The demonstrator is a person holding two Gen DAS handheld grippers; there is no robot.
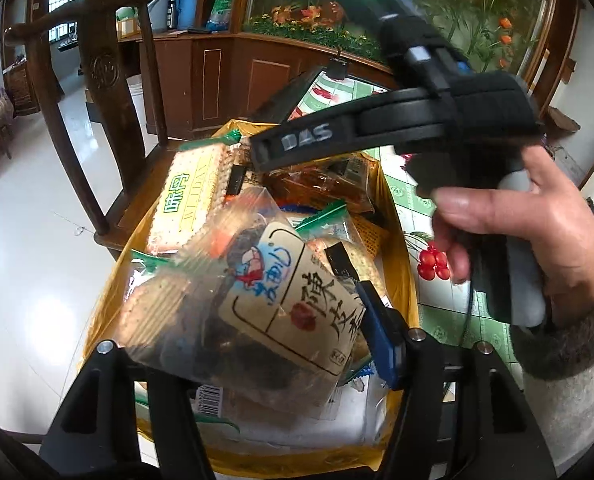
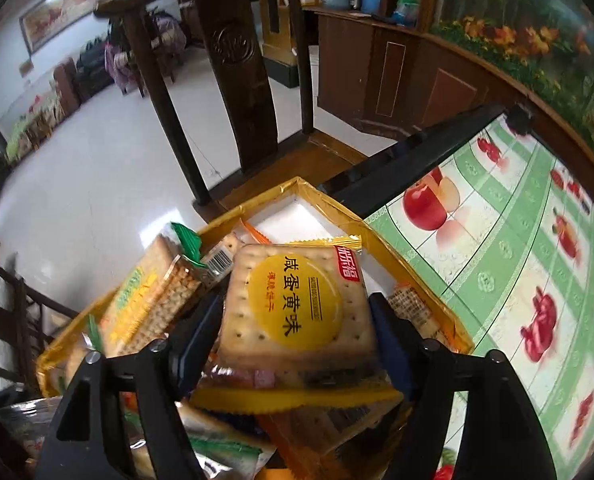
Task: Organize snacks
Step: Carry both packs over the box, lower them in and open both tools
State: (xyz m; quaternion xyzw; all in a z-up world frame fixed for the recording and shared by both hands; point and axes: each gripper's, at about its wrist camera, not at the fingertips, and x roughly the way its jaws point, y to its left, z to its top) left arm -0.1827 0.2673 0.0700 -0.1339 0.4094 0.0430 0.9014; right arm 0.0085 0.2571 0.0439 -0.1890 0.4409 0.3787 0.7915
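Observation:
A yellow-rimmed tray (image 1: 397, 216) holds several snack packs. My left gripper (image 1: 253, 340) is shut on a clear bag of dark dried fruit with a tan label (image 1: 281, 292), just above the tray. A green cracker pack (image 1: 193, 196) lies at the tray's far left. My right gripper (image 2: 297, 344) is shut on a yellow-labelled cracker pack (image 2: 297, 304) over the same tray (image 2: 317, 194). The right gripper's body (image 1: 397, 120) and the hand holding it (image 1: 537, 216) cross the left wrist view above the tray.
A dark wooden chair (image 2: 233, 64) stands just beyond the tray. The table has a green fruit-print cloth (image 2: 517, 264) to the right. A wooden cabinet (image 2: 409, 76) stands behind. White tiled floor (image 2: 97, 184) lies to the left.

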